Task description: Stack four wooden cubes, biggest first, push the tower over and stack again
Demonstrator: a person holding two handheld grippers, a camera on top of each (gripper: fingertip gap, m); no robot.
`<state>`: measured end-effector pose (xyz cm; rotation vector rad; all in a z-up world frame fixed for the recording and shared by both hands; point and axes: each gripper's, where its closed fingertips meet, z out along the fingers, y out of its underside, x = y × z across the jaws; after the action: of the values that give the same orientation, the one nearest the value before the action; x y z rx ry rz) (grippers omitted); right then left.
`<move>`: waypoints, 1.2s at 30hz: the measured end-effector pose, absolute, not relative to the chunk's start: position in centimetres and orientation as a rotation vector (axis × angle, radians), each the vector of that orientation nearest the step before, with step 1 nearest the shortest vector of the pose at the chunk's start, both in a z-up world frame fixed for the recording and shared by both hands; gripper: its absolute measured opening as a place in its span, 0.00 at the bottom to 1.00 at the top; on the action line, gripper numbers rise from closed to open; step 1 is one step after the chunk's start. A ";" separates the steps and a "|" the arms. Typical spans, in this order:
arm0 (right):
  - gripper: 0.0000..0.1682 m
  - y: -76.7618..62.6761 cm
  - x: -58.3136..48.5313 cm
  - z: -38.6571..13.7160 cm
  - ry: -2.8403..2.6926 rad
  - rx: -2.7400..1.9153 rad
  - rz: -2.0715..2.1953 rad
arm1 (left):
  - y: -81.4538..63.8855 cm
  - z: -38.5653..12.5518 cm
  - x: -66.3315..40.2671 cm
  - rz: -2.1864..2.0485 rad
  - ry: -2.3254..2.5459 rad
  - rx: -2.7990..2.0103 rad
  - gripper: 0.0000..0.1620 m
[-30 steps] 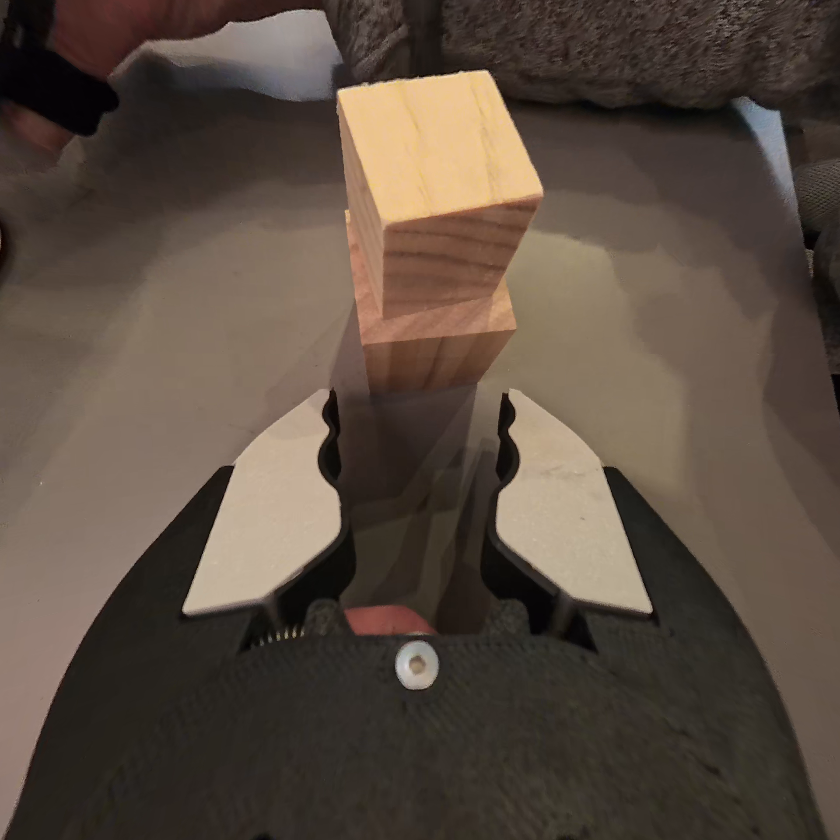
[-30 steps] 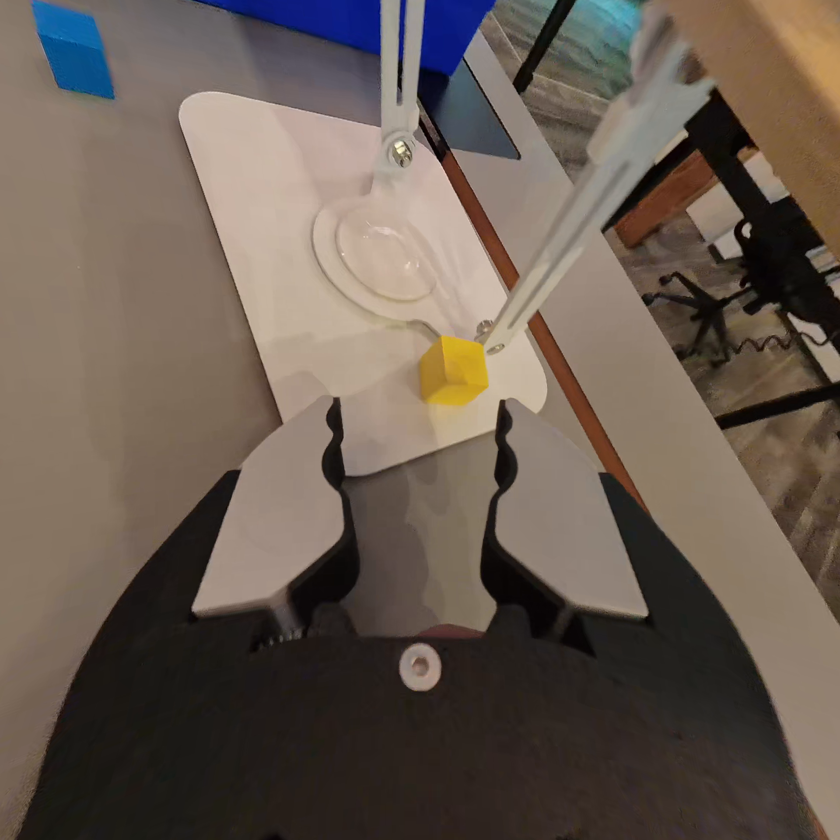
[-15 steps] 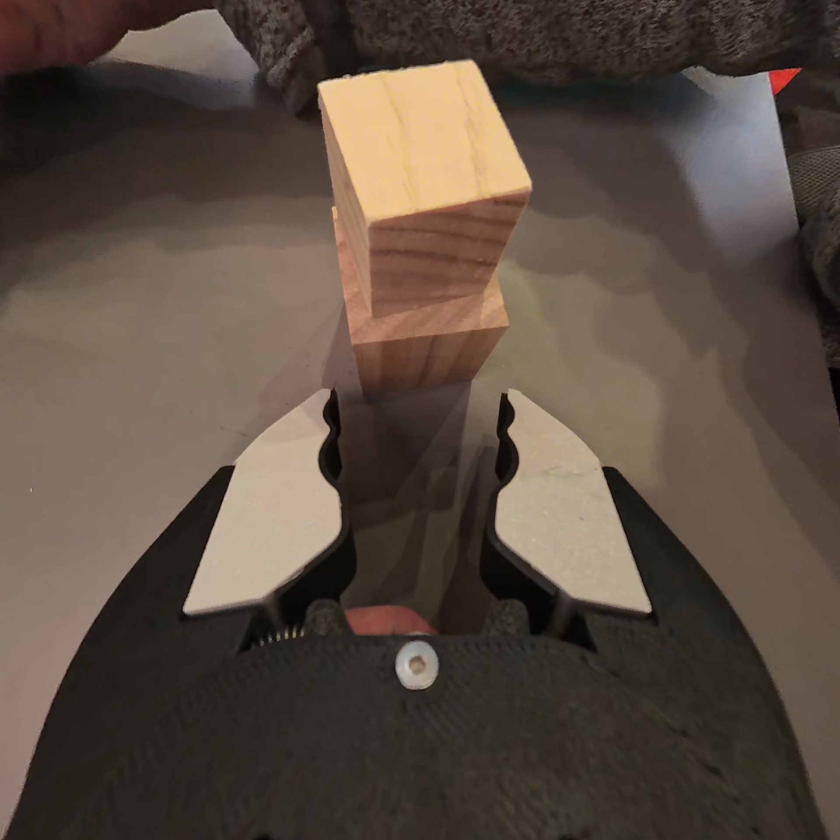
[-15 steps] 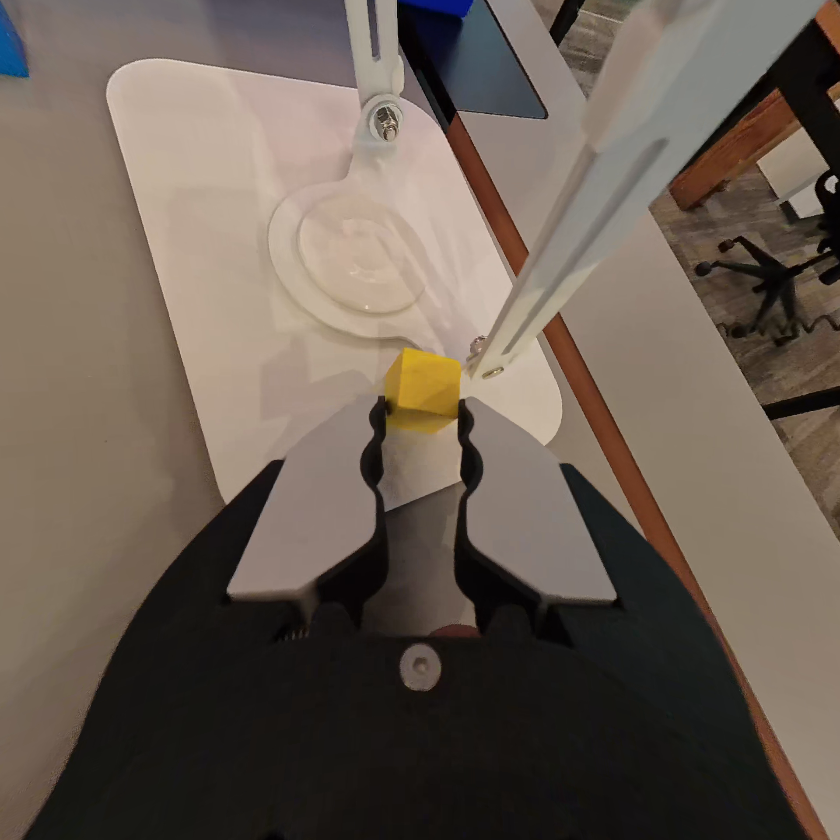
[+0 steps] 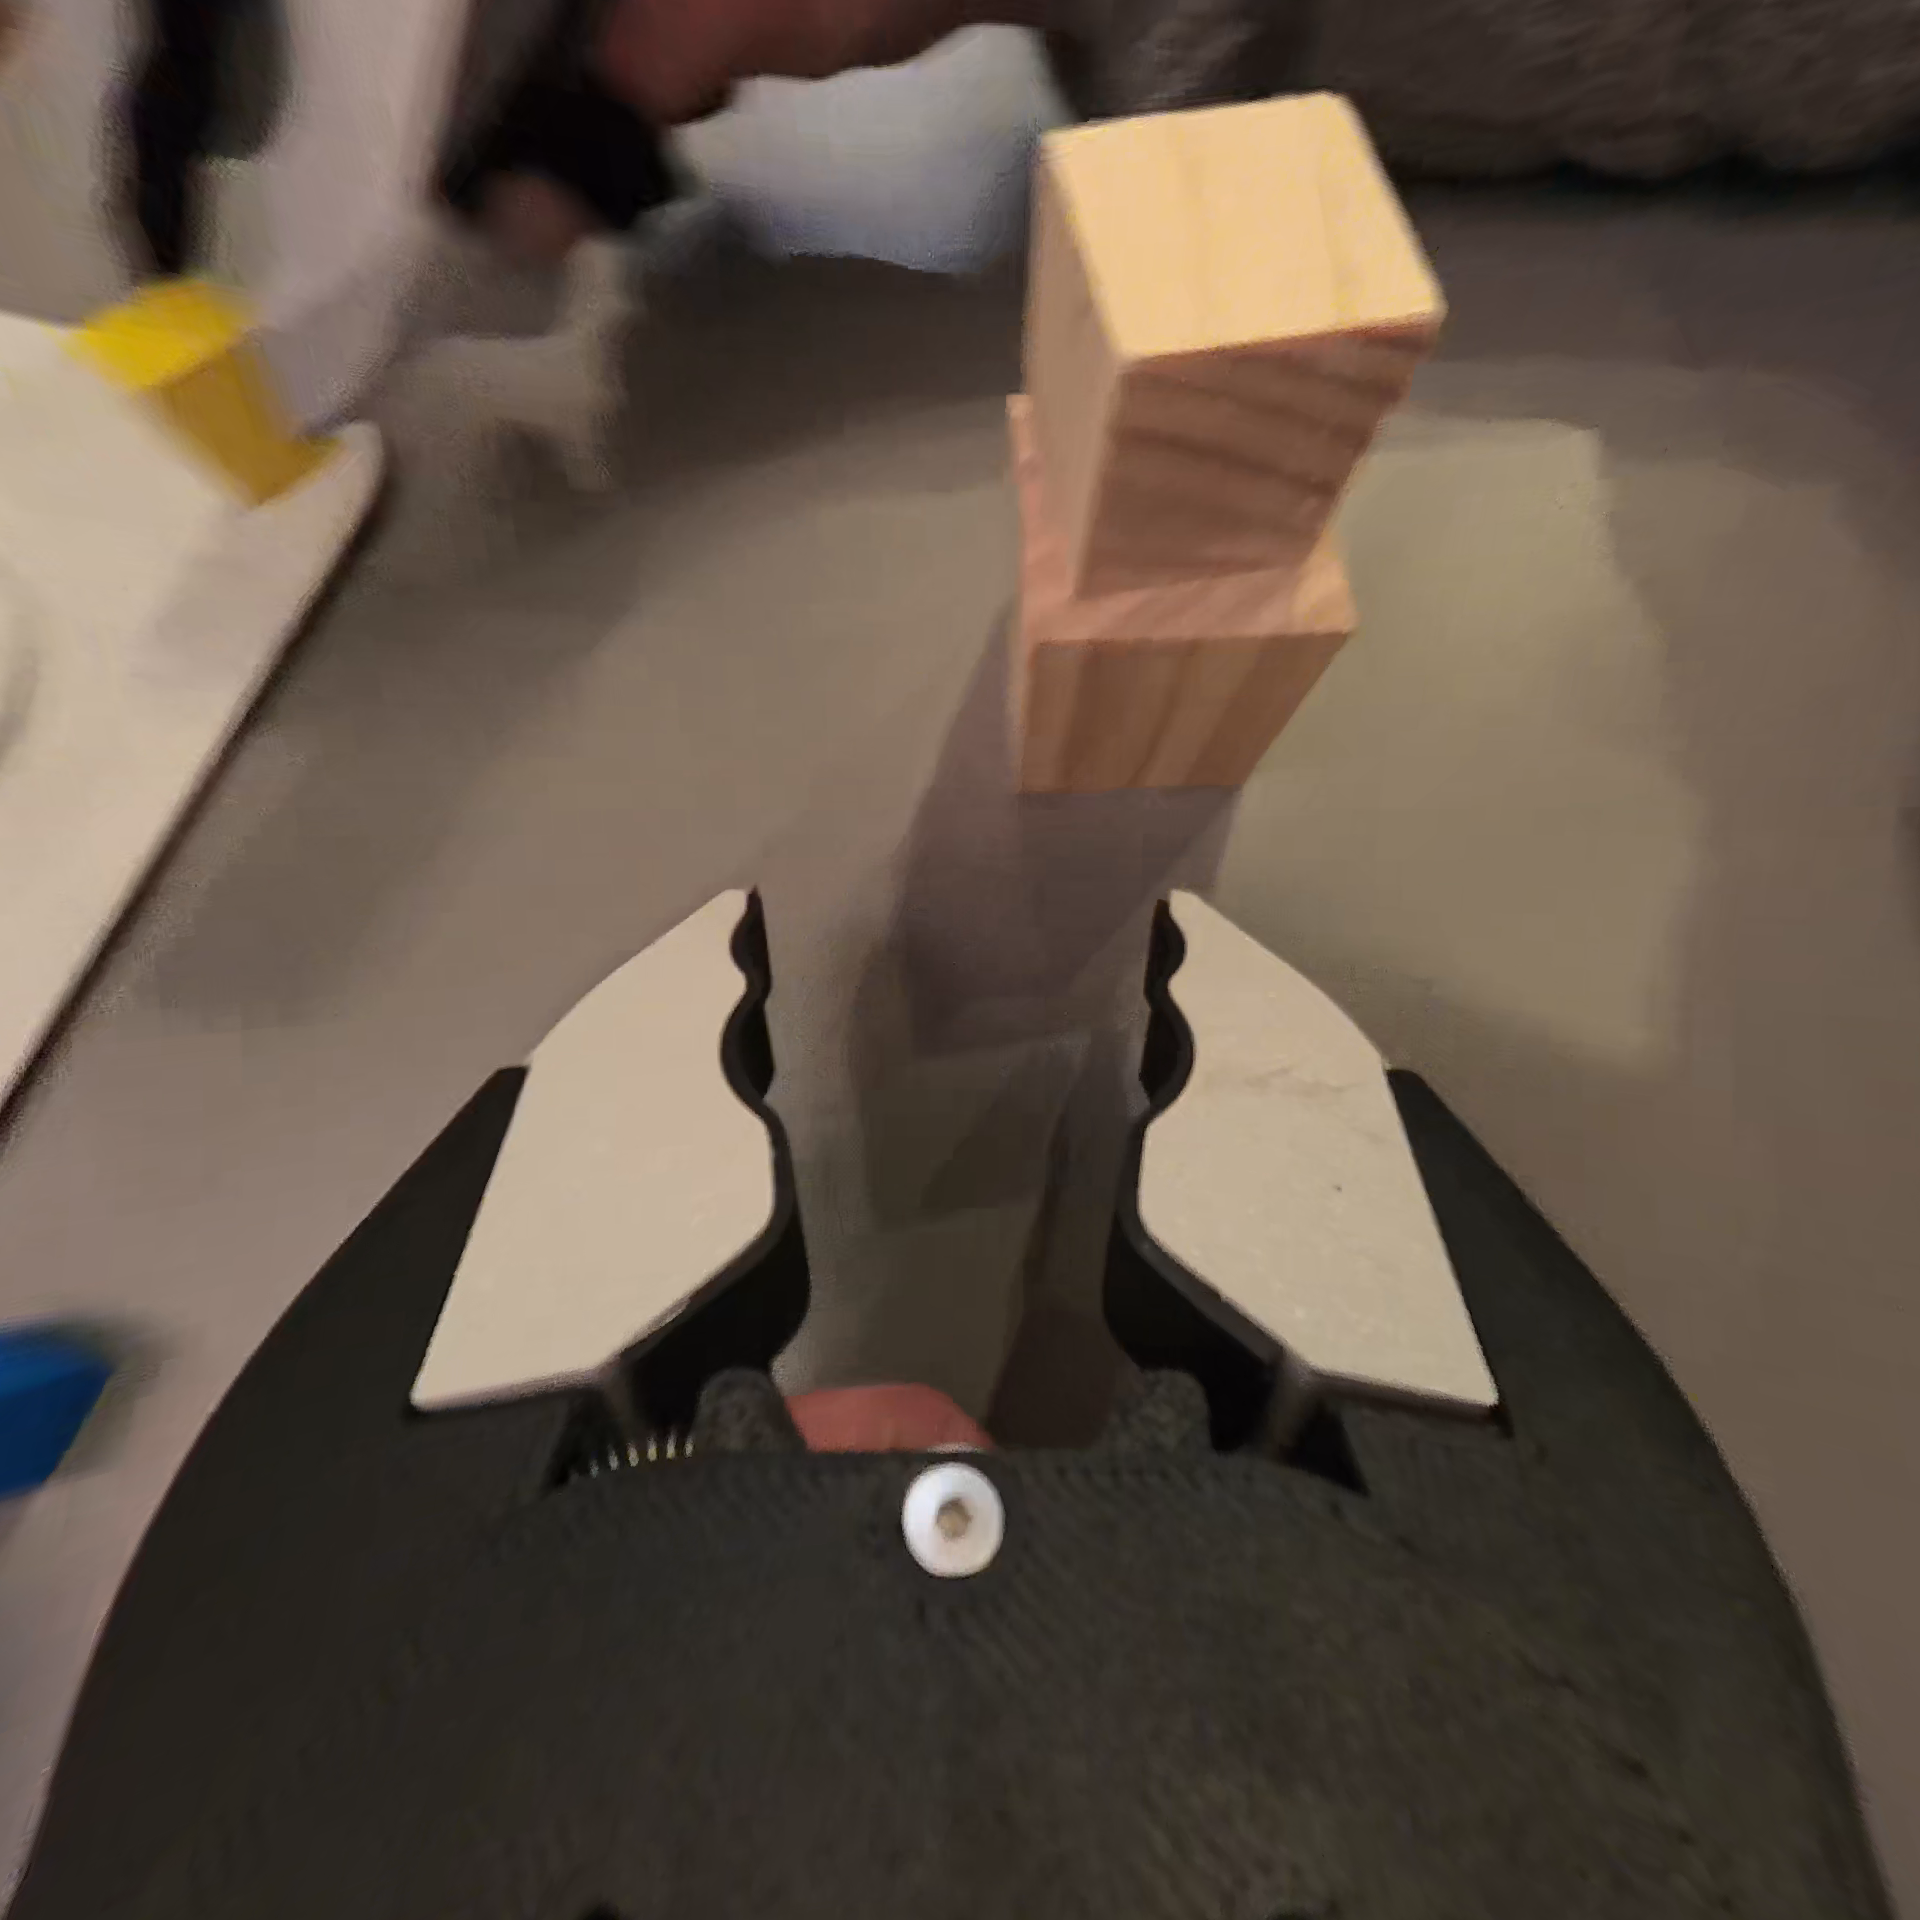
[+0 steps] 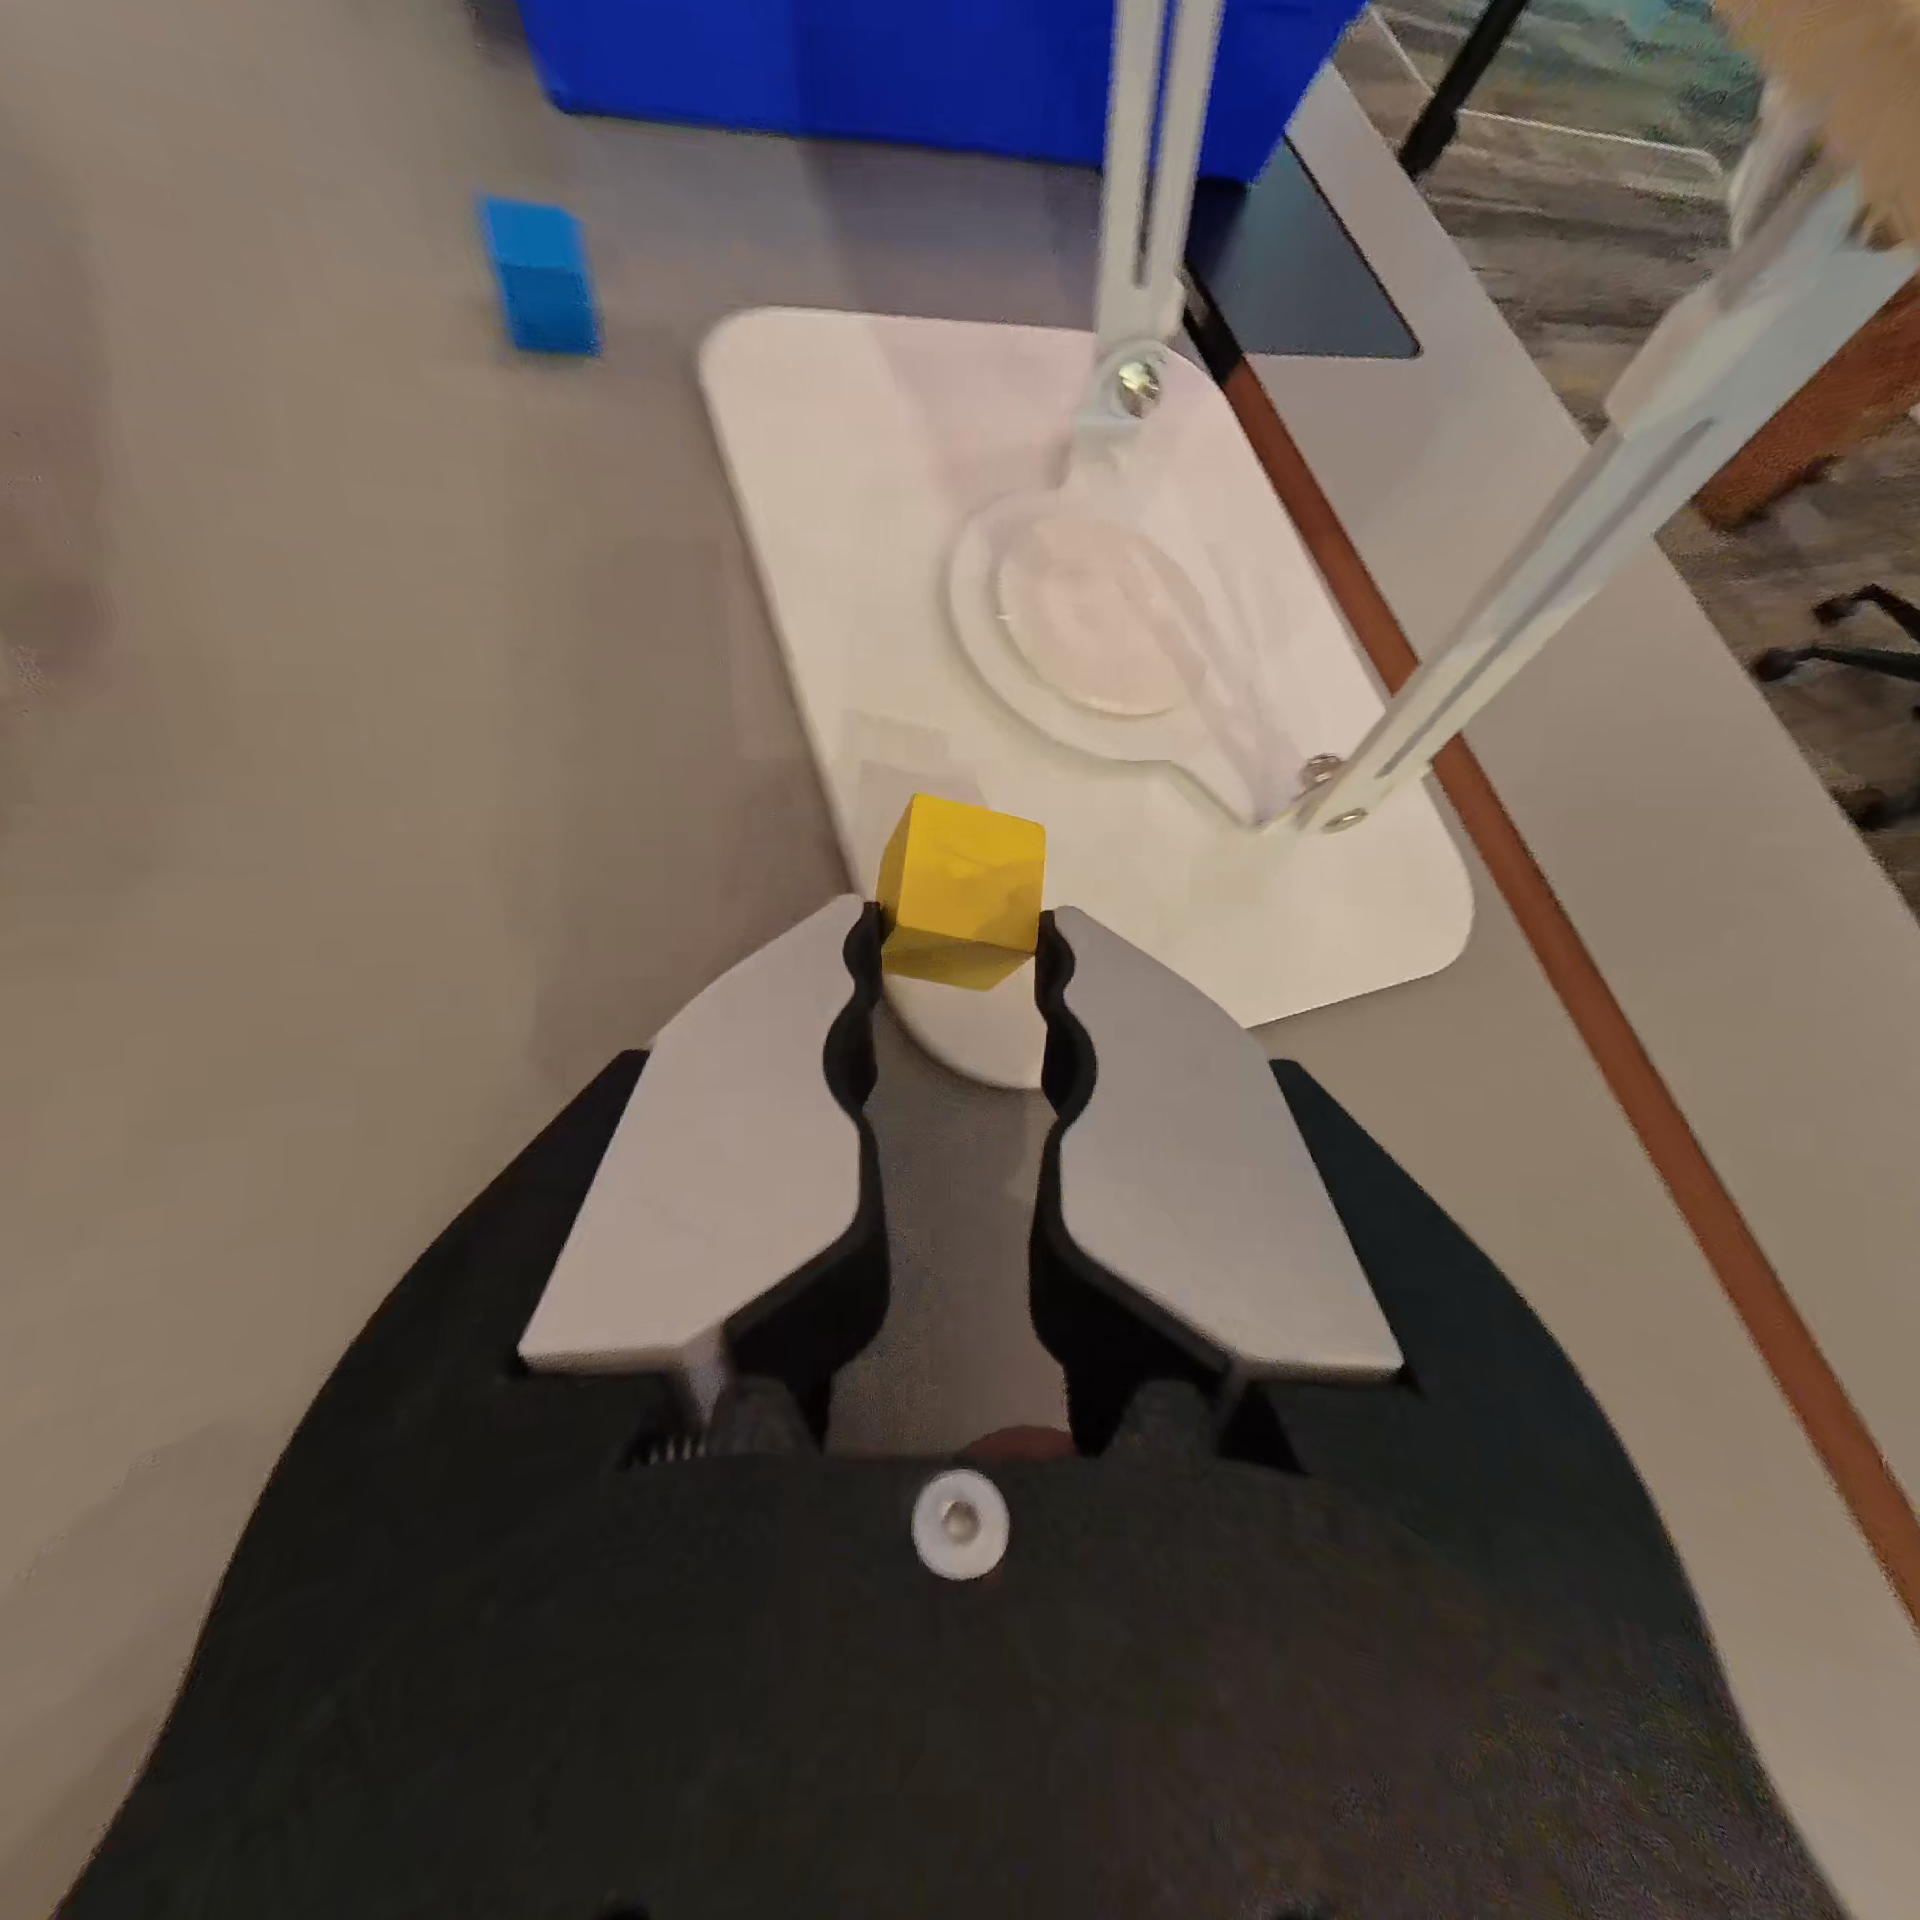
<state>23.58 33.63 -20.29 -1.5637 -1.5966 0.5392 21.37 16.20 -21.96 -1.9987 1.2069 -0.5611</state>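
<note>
The right gripper (image 6: 958, 925) has its jaws drawn narrow around the yellow cube (image 6: 958, 899), pinching it at the very tips, at the centre of the right wrist view. The cube looks lifted clear of the white base plate (image 6: 914, 499) behind it, and it sits tilted between the pads instead of square.

In the left wrist view the left gripper (image 5: 961, 925) has its jaws wide with nothing between them, low over the grey table (image 5: 1558, 831). Straight ahead of it and a little right of centre stands the two-cube wooden stack (image 5: 1195, 540), the upper cube turned slightly off the lower. The yellow cube shows again, blurred, at the upper left of that frame, well apart from the stack. A small blue cube (image 6: 542, 275) lies on the table at the upper left of the right wrist view.

The coming move likely turns on carrying the yellow cube across to the top of the stack. The holding gripper is the farther one, and the cube's tilt would need levelling before release.
</note>
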 end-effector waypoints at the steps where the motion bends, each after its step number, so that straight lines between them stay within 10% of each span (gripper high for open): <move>1: 0.17 32.3 24.2 -19.5 -1.600 -1.551 0.583 | 16.9 -21.5 20.1 -0.521 1.144 -1.999 0.42; 10: 0.17 19.8 28.2 -11.4 -1.754 -1.380 0.913 | 22.3 -20.8 9.0 -0.157 0.735 -2.079 0.46; 31: 0.27 16.5 28.7 -12.5 -1.936 -1.399 0.860 | 26.4 -23.3 7.7 -0.022 0.688 -2.210 0.47; 36: 0.24 17.0 29.7 -12.3 -1.894 -1.402 0.868 | 27.0 -23.6 7.3 -0.039 0.656 -2.245 0.26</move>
<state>29.70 17.04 -12.34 -1.4017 -1.8945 0.8680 7.34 27.03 -23.55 -2.2454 0.6557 -0.0389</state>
